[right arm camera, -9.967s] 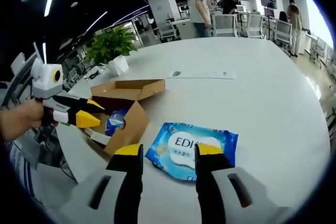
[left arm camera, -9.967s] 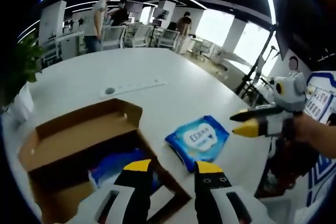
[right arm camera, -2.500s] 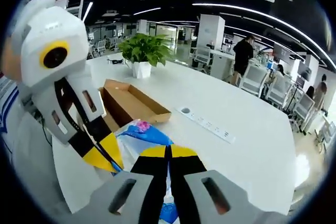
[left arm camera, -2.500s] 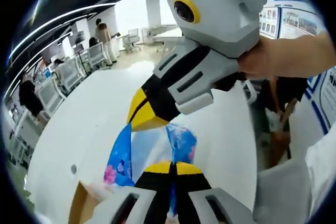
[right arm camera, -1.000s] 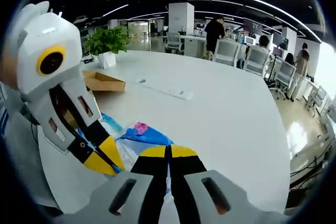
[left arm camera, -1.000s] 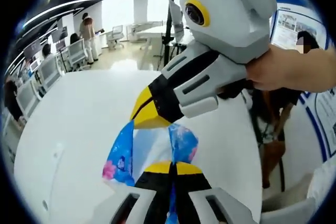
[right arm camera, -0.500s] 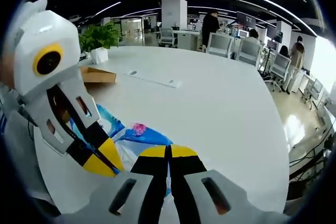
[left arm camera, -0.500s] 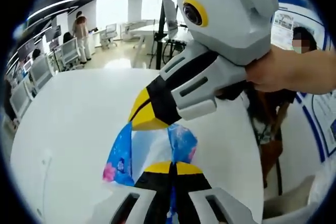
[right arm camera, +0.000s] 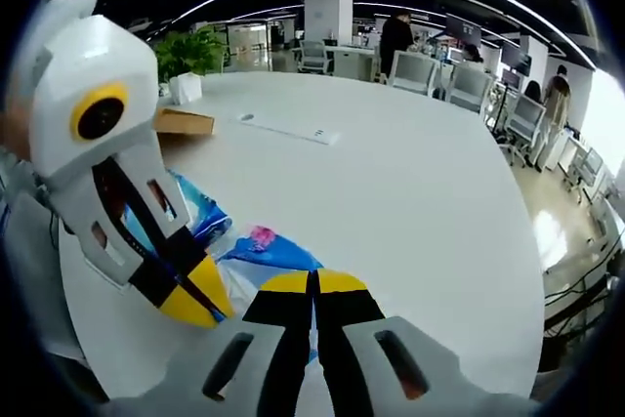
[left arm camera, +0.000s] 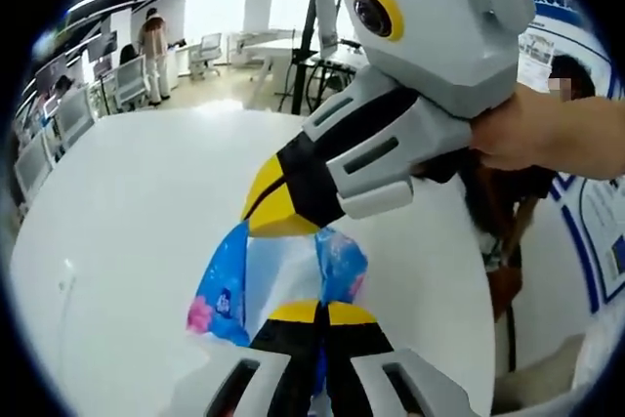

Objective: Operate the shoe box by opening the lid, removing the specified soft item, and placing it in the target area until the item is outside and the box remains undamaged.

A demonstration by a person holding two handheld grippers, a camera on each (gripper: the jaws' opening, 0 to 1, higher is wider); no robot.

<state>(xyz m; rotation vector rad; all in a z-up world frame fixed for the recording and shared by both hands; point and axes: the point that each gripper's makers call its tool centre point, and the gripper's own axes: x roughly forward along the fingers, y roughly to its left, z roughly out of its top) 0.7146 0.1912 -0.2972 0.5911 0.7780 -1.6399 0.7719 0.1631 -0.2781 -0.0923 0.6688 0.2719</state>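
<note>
Step in hand, as I read it: the carry-and-place part. The soft pack (left arm camera: 262,275) — blue and white plastic w/ a pink flower print, looks like a wipes packet — is out of the shoe box (right arm camera: 182,121) and held up over the white desk (left arm camera: 127,202) by both tools at once.

Left hand-held gripper (left arm camera: 313,312): jaws pressed together, clamped on the near edge of the pack, which fans out just beyond the yellow tips. Right hand-held gripper (right arm camera: 314,283): likewise closed, w/ the pack's edge pinched at its tips. In the right gripper view the film spreads out to the left of the tips, toward the other tool's yellow tip. In the left gripper view the other tool comes in from the right, a hand (left arm camera: 532,129) on it, its yellow nose touching the pack's top edge.

Shoe box: far back on the desk in the right gripper view, well apart from the pack, beside a potted plant (right arm camera: 190,54). Only a brown cardboard side shows; can't tell lid state or any damage from here.

Another blue packet (right arm camera: 195,207) lies on the desk behind the left tool in the right gripper view — probably the target area, tho that's a guess.

Next move calls for: lower the pack to the desk near that spot, then part both sets of jaws, ideally together so the thin film doesn't drag or tear. Keep clear of the box.
</note>
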